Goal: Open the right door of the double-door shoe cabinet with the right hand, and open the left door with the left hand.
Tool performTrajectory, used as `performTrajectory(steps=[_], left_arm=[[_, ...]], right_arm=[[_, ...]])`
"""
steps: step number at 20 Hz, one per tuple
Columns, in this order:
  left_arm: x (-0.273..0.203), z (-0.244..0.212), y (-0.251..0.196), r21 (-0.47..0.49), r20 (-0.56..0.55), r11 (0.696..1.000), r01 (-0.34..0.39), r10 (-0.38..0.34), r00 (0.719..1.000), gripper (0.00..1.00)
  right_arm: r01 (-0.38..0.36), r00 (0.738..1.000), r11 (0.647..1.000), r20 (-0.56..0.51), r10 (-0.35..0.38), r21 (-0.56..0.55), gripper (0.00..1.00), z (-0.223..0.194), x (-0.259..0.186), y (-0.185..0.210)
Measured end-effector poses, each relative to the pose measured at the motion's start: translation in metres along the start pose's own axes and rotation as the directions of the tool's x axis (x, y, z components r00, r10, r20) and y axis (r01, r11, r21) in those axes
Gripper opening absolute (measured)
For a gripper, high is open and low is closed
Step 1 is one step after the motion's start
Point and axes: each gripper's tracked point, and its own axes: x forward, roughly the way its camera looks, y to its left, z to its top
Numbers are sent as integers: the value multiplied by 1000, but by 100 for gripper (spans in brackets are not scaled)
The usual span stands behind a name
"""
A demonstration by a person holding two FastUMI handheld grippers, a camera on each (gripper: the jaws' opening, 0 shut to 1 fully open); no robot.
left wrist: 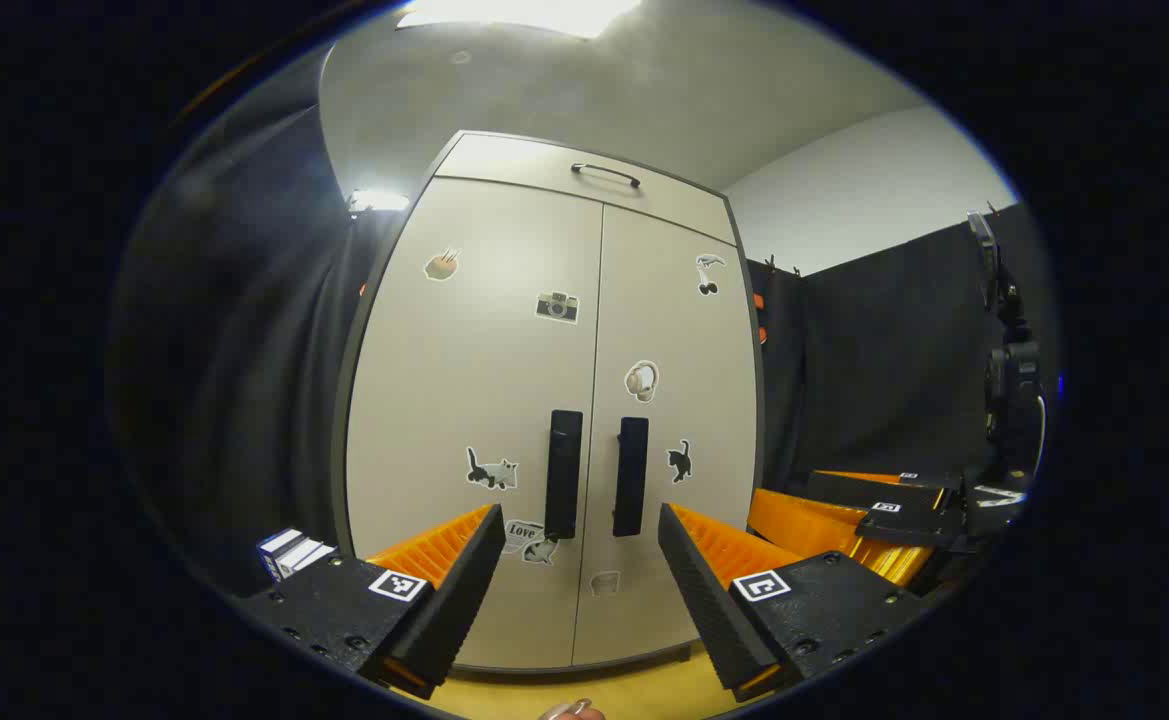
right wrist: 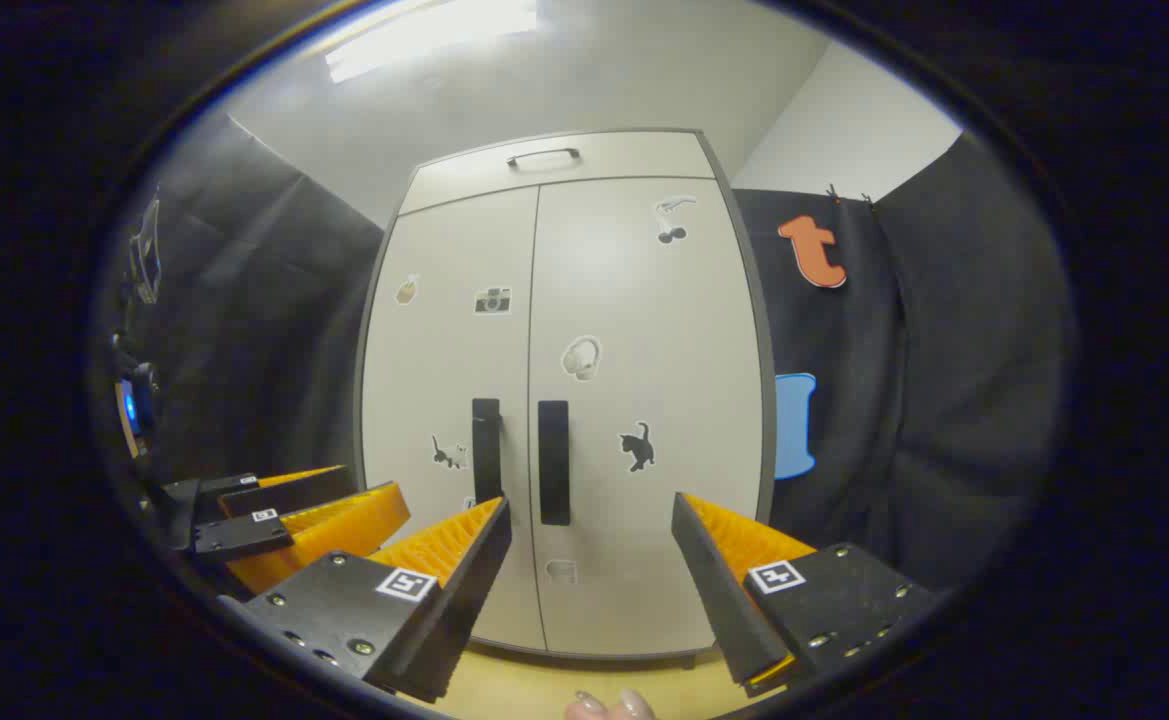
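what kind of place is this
Probably a recording booth set up like a home corner: black cloth walls hang around a stickered double-door shoe cabinet on a bare floor, under ceiling lights.

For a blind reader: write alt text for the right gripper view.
A closed pale shoe cabinet stands ahead, with two dark vertical handles, left and right, beside its centre seam and small stickers on both doors. The right gripper is open in front of it, touching nothing; the left gripper shows at lower left.

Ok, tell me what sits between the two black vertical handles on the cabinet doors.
Only the thin seam where the beige doors meet, between the left black handle and right black handle, in the left gripper view.
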Motion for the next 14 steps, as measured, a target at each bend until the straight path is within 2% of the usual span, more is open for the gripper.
performTrajectory(steps=[5, 11, 14], left_arm=[[0, 3, 10, -4, 8, 1000, -13, 13, 1000, 96], [1, 1, 9, -2, -2, 1000, -6, 6, 1000, 96], [0, 6, 1, -6, 19, 1000, 24, -24, 1000, 96]], right_arm=[[33, 999, 999, -2, -33, -43, 97, -2, 1, -2], [-9, 1000, 1000, 20, 9, 15, 97, 9, -4, 14], [-13, 998, 1000, 57, 12, 22, 98, 19, -8, 14]])
